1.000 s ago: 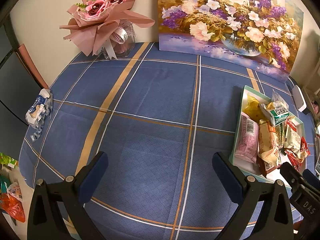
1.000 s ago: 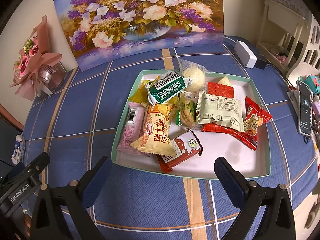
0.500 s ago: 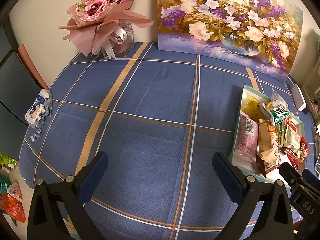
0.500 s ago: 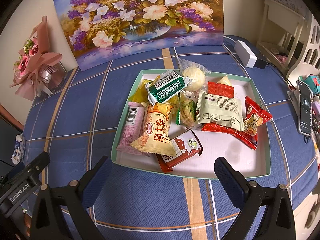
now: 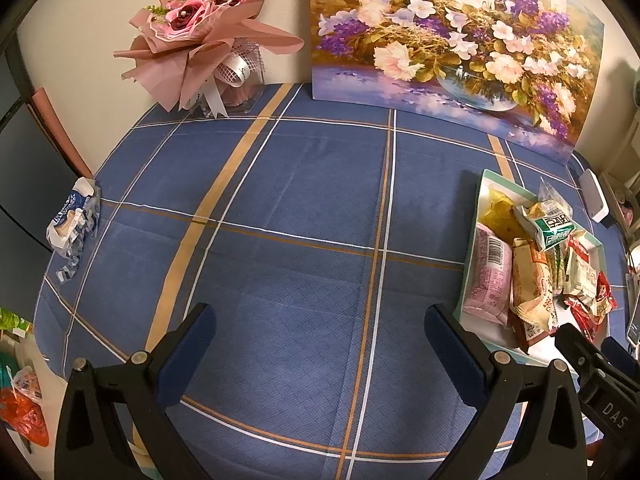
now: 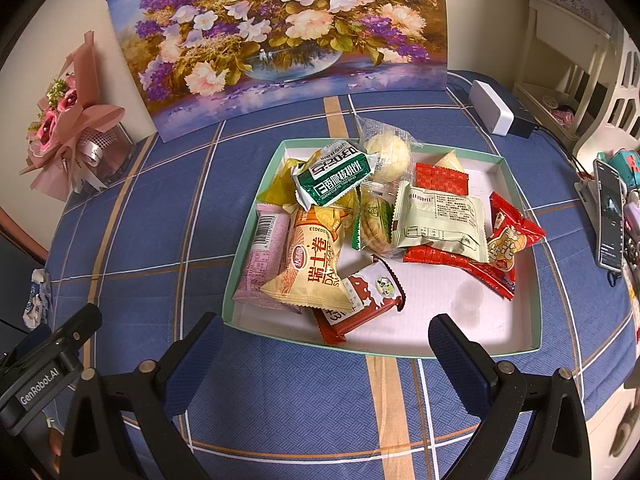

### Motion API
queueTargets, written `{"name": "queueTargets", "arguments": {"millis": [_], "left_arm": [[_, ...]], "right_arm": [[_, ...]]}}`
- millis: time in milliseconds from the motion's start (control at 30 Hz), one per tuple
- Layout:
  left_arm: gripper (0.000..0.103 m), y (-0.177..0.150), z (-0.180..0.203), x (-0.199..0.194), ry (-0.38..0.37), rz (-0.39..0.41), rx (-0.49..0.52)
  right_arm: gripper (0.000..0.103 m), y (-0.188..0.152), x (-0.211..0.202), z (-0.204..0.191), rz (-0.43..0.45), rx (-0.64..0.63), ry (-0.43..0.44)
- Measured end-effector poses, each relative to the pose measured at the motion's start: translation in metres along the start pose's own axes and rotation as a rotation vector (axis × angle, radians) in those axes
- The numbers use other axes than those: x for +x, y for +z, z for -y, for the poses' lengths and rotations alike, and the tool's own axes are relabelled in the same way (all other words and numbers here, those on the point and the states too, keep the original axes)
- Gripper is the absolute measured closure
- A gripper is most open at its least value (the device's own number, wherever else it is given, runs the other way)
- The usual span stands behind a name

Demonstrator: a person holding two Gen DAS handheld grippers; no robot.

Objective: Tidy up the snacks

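Both claws released, empty — the left claw [image 5: 316, 344] over bare worktop [image 5: 304, 200], the right claw [image 6: 326, 344] at the tray [image 6: 520, 350] rim's 6 o'clock edge — snacks [image 6: 316, 264] piled toward 10 o'clock

Counter [image 5: 304, 208] is covered w/ a blue cloth crossed by tan and white stripes. Behind it a plain cream wall [image 5: 88, 20] is seen. A large flower painting [image 6: 280, 36] is leaned against that wall at the far edge; a pink-wrapped bouquet [image 5: 200, 36] is stood at far left. A white box [image 6: 490, 106] is set near the far right corner. White slatted furniture [image 6: 616, 96] is placed beyond the right edge. A crumpled wrapper [image 5: 72, 216] is left at the left edge. Scene is lit warmly and evenly.
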State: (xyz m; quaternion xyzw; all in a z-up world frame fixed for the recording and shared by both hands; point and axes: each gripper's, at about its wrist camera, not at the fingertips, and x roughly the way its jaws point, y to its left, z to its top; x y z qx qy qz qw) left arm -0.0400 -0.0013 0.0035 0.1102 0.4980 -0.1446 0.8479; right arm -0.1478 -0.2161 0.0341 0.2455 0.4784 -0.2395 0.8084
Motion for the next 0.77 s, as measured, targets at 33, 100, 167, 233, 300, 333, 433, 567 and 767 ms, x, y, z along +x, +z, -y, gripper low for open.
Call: {"name": "queueTargets", "arguments": {"millis": [33,100,167,233,300,333,433,567,767], "left_arm": [[0.0,0.0,-0.0002,-0.0001,0.0,0.001,0.0],[0.0,-0.0002,0.0001,-0.0001,0.002,0.002,0.0],[0.0,-0.0003,0.0007,-0.0002,0.004,0.002,0.001],[0.0,-0.0003,0.0003,-0.0002,0.004,0.002,0.0],[0.0,-0.0004,0.0005,-0.0003,0.005,0.002,0.0],[0.0,-0.0003,0.0007,-0.0003,0.006,0.002,-0.001],[0.0,-0.0001,0.0002,-0.0004,0.007,0.001,-0.003],[0.0,-0.0003,-0.0005,-0.0008,0.008,0.007,-0.001],[0.0,-0.001,0.0012,-0.0027,0.013,0.019,0.007]], "right_arm": [[0.0,0.0,0.0,0.0,0.0,0.0,0.0],[0.0,0.0,0.0,0.0,0.0,0.0,0.0],[0.0,-0.0001,0.0001,0.0,0.0,0.0,0.0],[0.0,-0.0001,0.0002,0.0001,0.0,0.0,0.0],[0.0,-0.0002,0.0003,0.0001,-0.001,0.0,0.0],[0.0,-0.0003,0.0003,0.0001,-0.001,0.0,0.0],[0.0,-0.0006,0.0006,0.0001,-0.001,0.0,-0.001],[0.0,-0.0007,0.0008,0.0001,-0.001,0.0,-0.001],[0.0,-0.0023,0.0011,0.0002,-0.002,-0.001,-0.001]]}}
